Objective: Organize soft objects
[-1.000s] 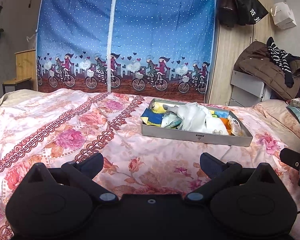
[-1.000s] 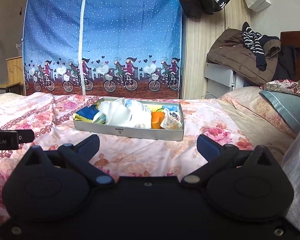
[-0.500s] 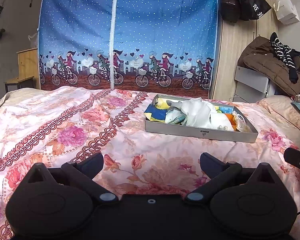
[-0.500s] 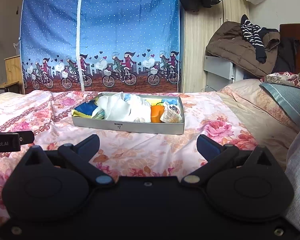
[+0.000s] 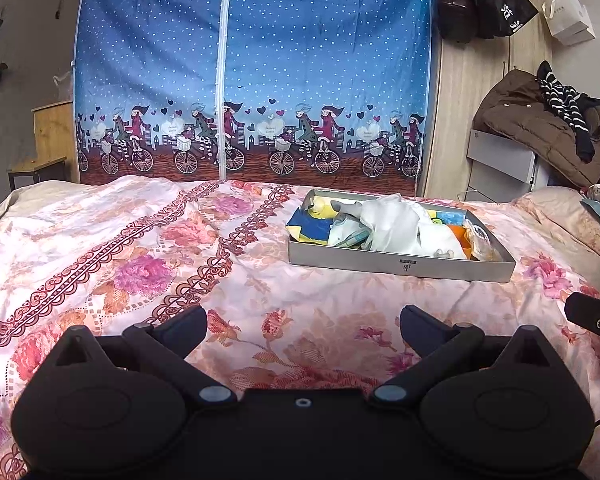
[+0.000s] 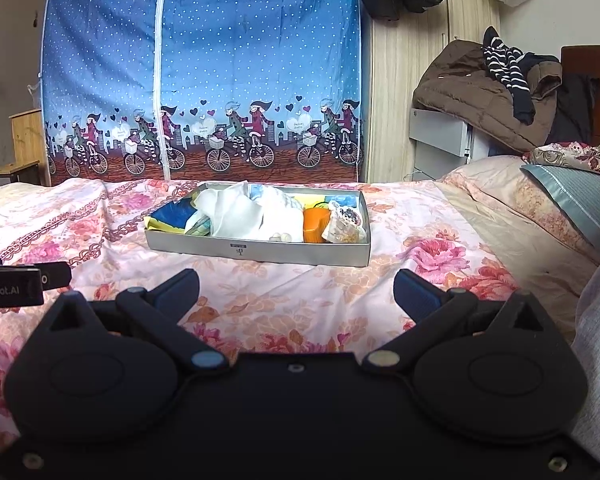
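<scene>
A shallow grey box [image 5: 400, 266] [image 6: 260, 253] lies on the flowered bedspread, heaped with soft items: a white cloth [image 5: 392, 226] [image 6: 240, 216], a blue and yellow fabric [image 5: 308, 226] [image 6: 172, 216], an orange piece [image 6: 314, 226] and a crinkled patterned pouch [image 6: 346, 228]. My left gripper [image 5: 303, 326] hovers open over the bedspread, short of the box and left of it. My right gripper [image 6: 296, 286] is open too, just in front of the box's near wall. Neither holds anything.
A blue fabric wardrobe [image 5: 252, 80] with a bicycle print stands behind the bed. Bags [image 5: 480, 4] hang on the wooden wardrobe. A brown coat [image 6: 472, 96] is piled on a grey cabinet at the right; pillows [image 6: 572, 196] lie beside it. A wooden stand [image 5: 48, 148] stands far left.
Both grippers have tipped downward slightly and drawn a little closer to the box, which now sits lower in both views. Their jaws stayed open.
</scene>
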The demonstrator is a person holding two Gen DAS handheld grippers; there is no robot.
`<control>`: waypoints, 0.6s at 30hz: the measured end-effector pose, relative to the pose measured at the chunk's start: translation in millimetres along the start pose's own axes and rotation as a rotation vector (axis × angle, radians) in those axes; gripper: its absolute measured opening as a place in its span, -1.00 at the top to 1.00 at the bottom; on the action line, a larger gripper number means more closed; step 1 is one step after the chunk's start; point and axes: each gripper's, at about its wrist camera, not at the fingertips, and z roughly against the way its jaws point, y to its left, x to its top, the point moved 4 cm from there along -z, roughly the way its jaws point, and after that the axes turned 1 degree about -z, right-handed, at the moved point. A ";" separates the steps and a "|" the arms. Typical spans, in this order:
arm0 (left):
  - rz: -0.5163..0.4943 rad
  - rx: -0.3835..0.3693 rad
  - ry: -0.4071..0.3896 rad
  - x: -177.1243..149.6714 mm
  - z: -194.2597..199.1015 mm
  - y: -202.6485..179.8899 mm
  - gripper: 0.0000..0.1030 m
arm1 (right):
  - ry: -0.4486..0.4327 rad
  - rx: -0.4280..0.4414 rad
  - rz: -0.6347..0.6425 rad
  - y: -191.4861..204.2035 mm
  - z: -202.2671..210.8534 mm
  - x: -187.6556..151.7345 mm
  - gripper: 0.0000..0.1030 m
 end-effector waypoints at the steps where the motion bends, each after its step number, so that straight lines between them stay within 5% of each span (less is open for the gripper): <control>1: 0.000 0.000 0.000 0.0 -0.1 0.0 -0.99 | 0.000 -0.001 0.000 0.1 0.0 0.1 -0.99; 18: -0.001 0.001 0.000 0.4 -0.3 -0.9 -0.99 | 0.005 -0.005 -0.004 0.0 -0.4 -0.8 -0.99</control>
